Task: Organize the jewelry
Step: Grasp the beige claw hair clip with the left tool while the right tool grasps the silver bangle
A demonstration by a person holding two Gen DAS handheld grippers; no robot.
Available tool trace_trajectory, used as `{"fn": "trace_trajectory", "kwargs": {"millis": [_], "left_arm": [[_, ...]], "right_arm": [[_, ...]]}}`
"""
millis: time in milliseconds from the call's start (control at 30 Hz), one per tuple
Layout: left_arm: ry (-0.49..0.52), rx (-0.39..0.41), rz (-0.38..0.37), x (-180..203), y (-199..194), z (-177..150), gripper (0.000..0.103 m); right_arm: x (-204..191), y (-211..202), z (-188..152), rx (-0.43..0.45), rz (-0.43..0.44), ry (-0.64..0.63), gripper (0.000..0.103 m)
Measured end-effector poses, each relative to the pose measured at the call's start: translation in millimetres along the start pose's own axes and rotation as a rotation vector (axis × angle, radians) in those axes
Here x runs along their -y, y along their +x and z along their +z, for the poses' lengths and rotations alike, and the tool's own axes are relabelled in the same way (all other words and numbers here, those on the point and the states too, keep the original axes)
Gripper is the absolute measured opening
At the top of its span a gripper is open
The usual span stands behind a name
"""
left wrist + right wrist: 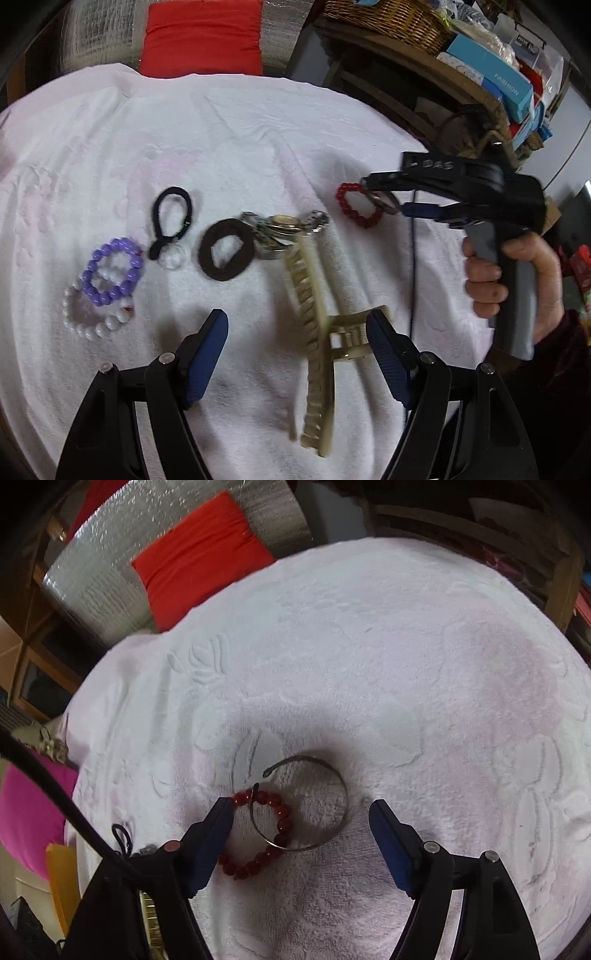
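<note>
On the white towel (221, 140) lie a purple bead bracelet (112, 271), a white bead bracelet (94, 317), a black hair tie (171, 218), a brown scrunchie (225, 249), a silver watch (282, 230), a beige hair claw (317, 332) and a red bead bracelet (356, 210). My left gripper (299, 332) is open above the claw. My right gripper (301, 821) is open over a silver bangle (338, 775) that overlaps the red bracelet (258, 860); it also shows in the left wrist view (388, 199).
A red cushion (203, 37) and silver padding sit beyond the towel. A shelf with a wicker basket (391, 18) and blue boxes (491, 77) stands at the back right. A black cable (55, 786) crosses the left side.
</note>
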State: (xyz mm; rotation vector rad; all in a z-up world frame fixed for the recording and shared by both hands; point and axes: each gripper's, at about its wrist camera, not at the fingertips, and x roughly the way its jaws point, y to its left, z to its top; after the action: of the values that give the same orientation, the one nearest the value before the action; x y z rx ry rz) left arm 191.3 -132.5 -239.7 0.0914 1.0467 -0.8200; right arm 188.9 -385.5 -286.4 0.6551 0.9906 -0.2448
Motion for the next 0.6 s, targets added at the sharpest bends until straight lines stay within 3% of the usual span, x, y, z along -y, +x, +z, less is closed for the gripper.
{"fn": "trace_trajectory", "kwargs": {"millis": [200, 233, 300, 433, 500, 567, 600], "left_arm": [[0.013, -0.014, -0.018, 6, 4, -1, 0.078], [0.009, -0.016, -0.024, 5, 5, -1, 0.078], [0.006, -0.007, -0.029, 4, 5, -1, 0.078], [-0.015, -0.015, -0.040, -3, 6, -3, 0.077], [-0.032, -0.020, -0.054, -8, 6, -4, 0.069], [-0.048, -0.029, -0.076, -13, 5, -5, 0.052], [-0.055, -0.030, -0.087, -15, 4, -5, 0.049]], "right_arm": [[-10, 5, -6, 0.010, -0.068, -0.069, 0.079], [-12, 6, -7, 0.015, -0.083, -0.086, 0.078], [-14, 7, -8, 0.024, -0.116, -0.116, 0.065], [-11, 5, -9, 0.035, -0.110, -0.122, 0.064], [-9, 4, -9, 0.037, -0.100, -0.117, 0.064], [-7, 1, -9, 0.037, -0.085, -0.104, 0.064], [-5, 0, -9, 0.038, -0.071, -0.091, 0.064]]}}
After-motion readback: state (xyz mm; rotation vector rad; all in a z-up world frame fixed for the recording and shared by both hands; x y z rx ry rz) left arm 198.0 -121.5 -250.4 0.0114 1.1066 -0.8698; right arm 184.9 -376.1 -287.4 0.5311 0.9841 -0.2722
